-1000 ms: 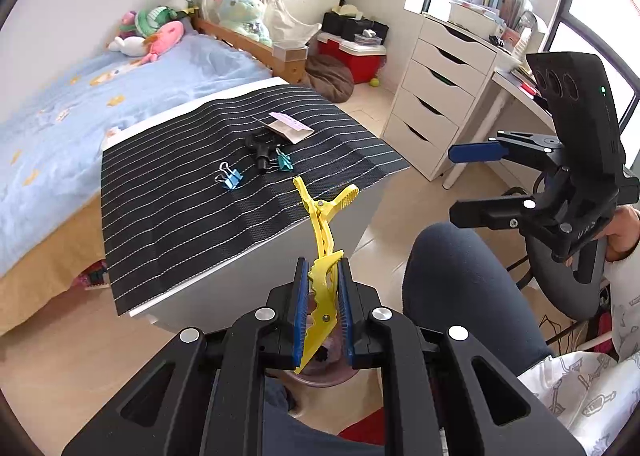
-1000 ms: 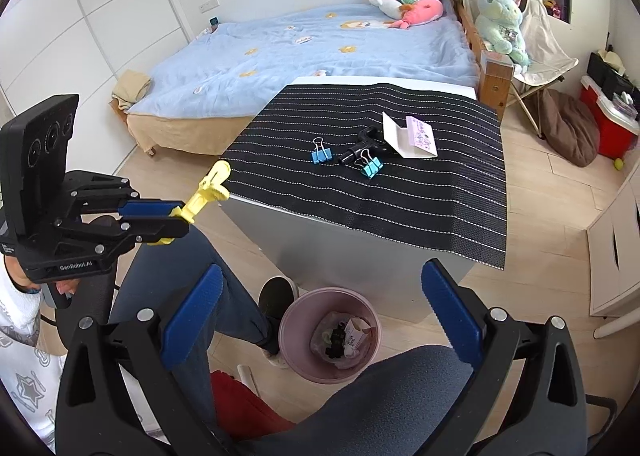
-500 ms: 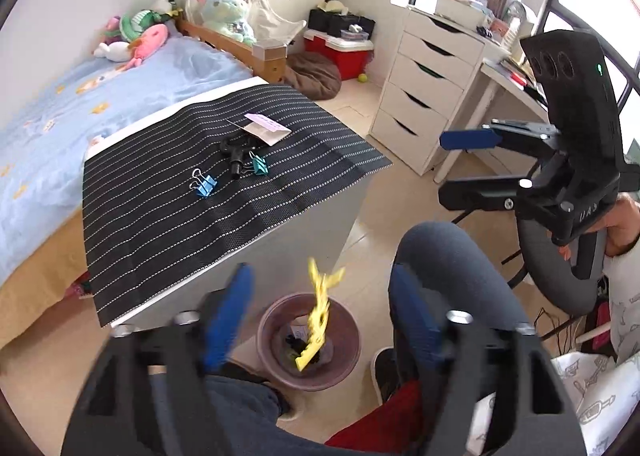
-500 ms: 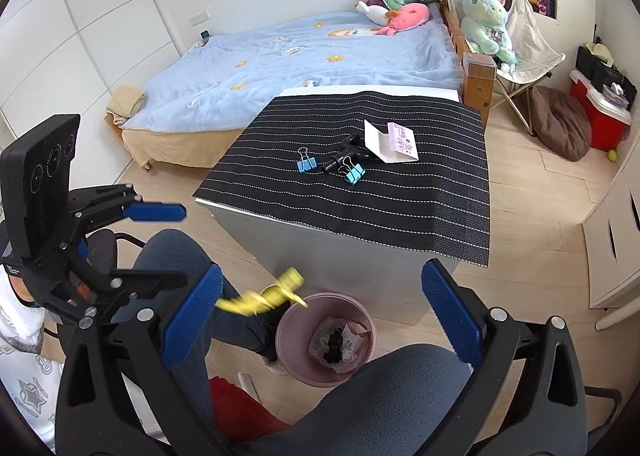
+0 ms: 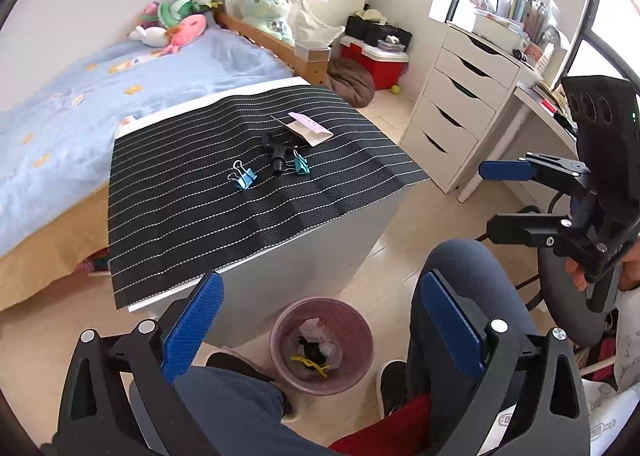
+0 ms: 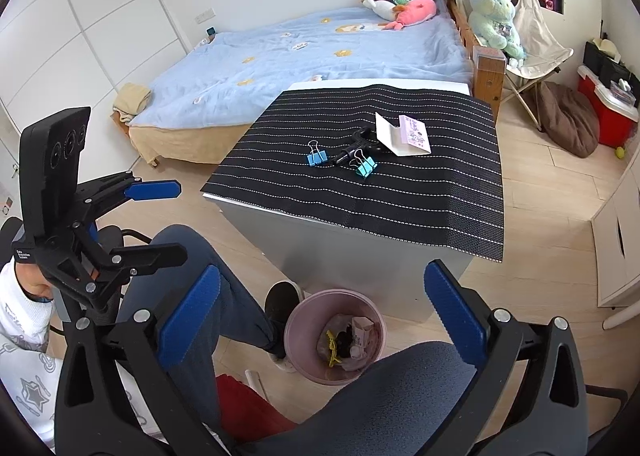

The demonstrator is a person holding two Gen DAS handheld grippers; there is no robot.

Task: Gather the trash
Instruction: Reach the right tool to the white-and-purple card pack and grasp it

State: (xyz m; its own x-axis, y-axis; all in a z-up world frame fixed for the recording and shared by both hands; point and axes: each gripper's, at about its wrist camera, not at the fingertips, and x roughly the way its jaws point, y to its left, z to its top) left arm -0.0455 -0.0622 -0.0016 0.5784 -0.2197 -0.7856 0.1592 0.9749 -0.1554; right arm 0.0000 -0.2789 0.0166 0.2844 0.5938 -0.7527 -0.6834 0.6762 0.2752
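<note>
Left tongs (image 5: 320,320): released, empty. Right tongs (image 6: 322,310): released, empty. Yellow clip (image 5: 310,363): inside pink bin (image 5: 362,366), floor beside table (image 5: 304,256).

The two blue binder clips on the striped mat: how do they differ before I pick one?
The lighter blue binder clip sits alone on the black striped mat, nearer the bed side; the teal-blue binder clip lies right against the black plastic tool, nearer the white paper card. The first is sky blue, the second greener. Both look alike in size, have wire handles and lie on the mat, while both claws are open.
</note>
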